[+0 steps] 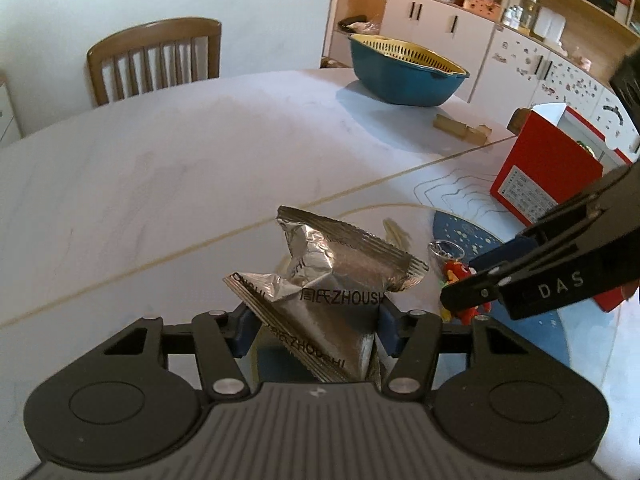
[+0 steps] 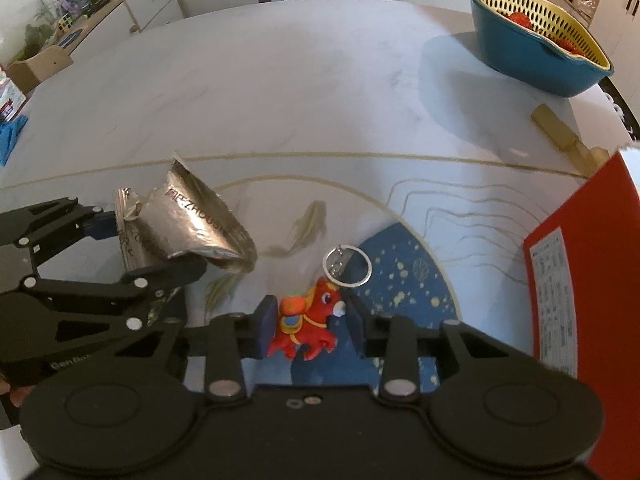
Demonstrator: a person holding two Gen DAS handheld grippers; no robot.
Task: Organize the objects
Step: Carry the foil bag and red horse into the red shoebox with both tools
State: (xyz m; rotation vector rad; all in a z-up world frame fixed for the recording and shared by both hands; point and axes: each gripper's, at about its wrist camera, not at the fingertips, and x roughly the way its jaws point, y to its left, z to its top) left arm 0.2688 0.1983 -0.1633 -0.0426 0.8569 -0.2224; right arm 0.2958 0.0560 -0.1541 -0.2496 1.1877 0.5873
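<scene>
A crumpled silver foil packet (image 1: 340,276) printed ZHOUSHI stands between the blue pads of my left gripper (image 1: 316,328), which is shut on its lower part. The right wrist view has the same packet (image 2: 188,224) in the left gripper (image 2: 152,244), above the table at the left. A red toy horse keychain (image 2: 308,320) with a metal ring (image 2: 347,267) lies on the table's blue patch. My right gripper (image 2: 310,326) is shut on the horse, a pad against each side. In the left wrist view the right gripper (image 1: 468,276) reaches in from the right over the horse (image 1: 456,272).
A red box (image 1: 548,168) stands at the right, close to the right gripper. At the far right sit a blue bowl with a yellow strainer (image 2: 536,36) and wooden blocks (image 2: 560,132). A wooden chair (image 1: 156,60) stands behind the pale marble table (image 1: 160,168).
</scene>
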